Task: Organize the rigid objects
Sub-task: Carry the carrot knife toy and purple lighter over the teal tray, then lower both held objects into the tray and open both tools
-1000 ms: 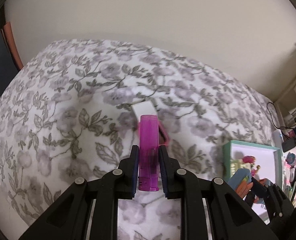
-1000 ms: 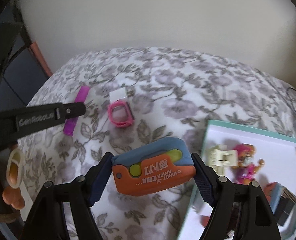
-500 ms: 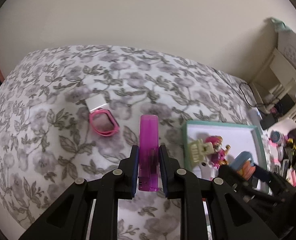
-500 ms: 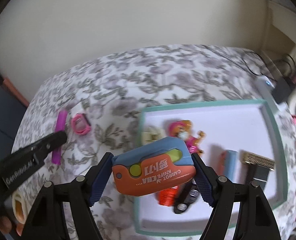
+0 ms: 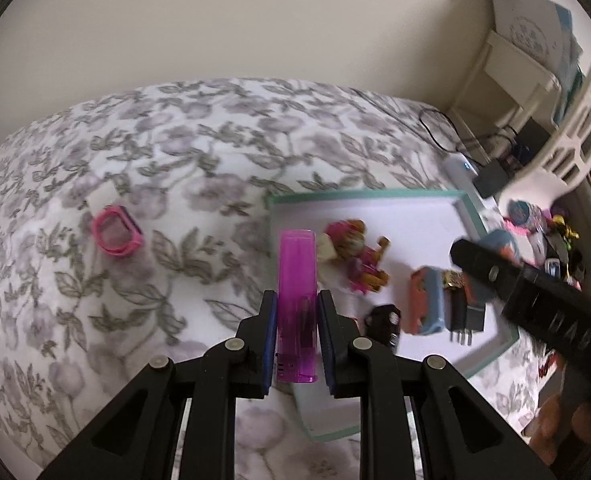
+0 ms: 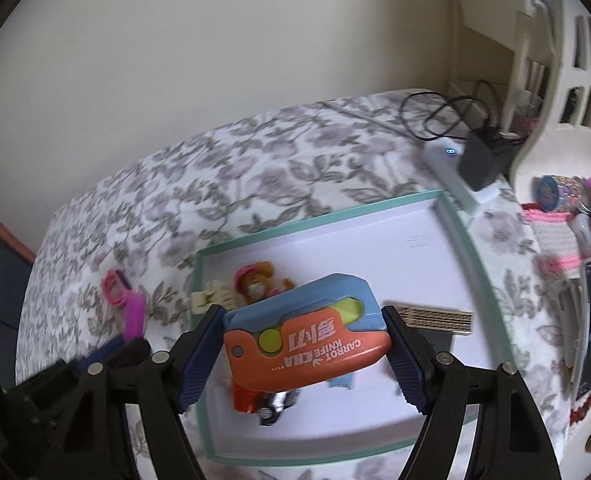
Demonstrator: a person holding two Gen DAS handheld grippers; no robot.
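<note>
- Fingers of the left gripper (image 5: 296, 334) are pressed tight on a purple lighter (image 5: 296, 304), which stands up between them, its top reaching past their tips.
- Beyond those tips lies a teal-rimmed tray (image 5: 375, 195) on a floral bedspread (image 5: 175, 160); a toy figure (image 5: 359, 256) lies in the tray just right of the lighter's top.
- Well off to the left of the fingers, a pink ring-shaped piece (image 5: 116, 236) rests on the bedspread, outside the tray.
- Fingers of the right gripper (image 6: 303, 356) stand wide and clamp the two ends of an orange and blue carrot knife (image 6: 307, 340), held crosswise between the pads.
- Past and below the knife is the same tray (image 6: 467, 248), holding the toy figure (image 6: 255, 280), a cream piece (image 6: 211, 298) beside it, a striped tan block (image 6: 431, 316) to the right of the fingers, and small dark and orange items under the knife, too blurred to tell.
</note>
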